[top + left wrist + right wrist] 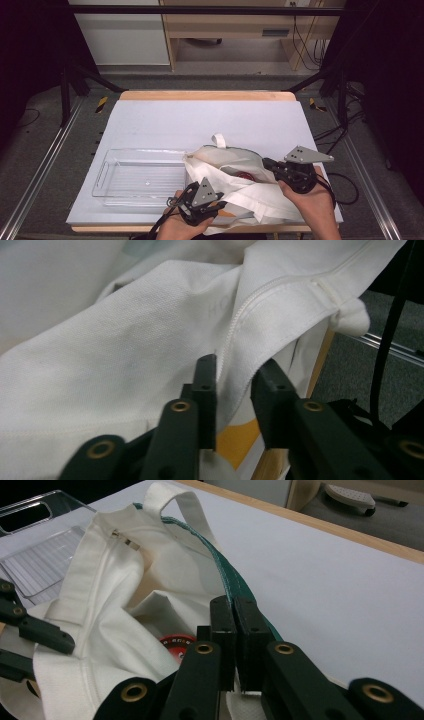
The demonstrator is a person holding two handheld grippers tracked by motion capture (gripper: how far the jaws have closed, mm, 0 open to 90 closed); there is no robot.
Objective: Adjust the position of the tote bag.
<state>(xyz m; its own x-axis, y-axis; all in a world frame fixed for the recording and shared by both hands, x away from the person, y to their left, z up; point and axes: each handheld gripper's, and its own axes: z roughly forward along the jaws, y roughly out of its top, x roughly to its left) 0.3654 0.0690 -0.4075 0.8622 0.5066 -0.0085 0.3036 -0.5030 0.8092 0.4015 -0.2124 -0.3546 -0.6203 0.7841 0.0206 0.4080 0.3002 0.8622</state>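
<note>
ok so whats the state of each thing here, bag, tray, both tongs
white tote bag: lying on the table, mouth held open, zipper undone
red round item: inside the bag, partly hidden
clear plastic tray: empty, flat on the table, left of the bag
left tongs: jaws apart, bag's zipper edge between them
right tongs: shut on the bag's green-trimmed rim
white table cover: flat

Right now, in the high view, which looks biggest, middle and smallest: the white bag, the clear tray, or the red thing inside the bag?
1. White bag, a bit bigger than the tray.
2. Clear tray.
3. Red thing, just peeking out.
</note>
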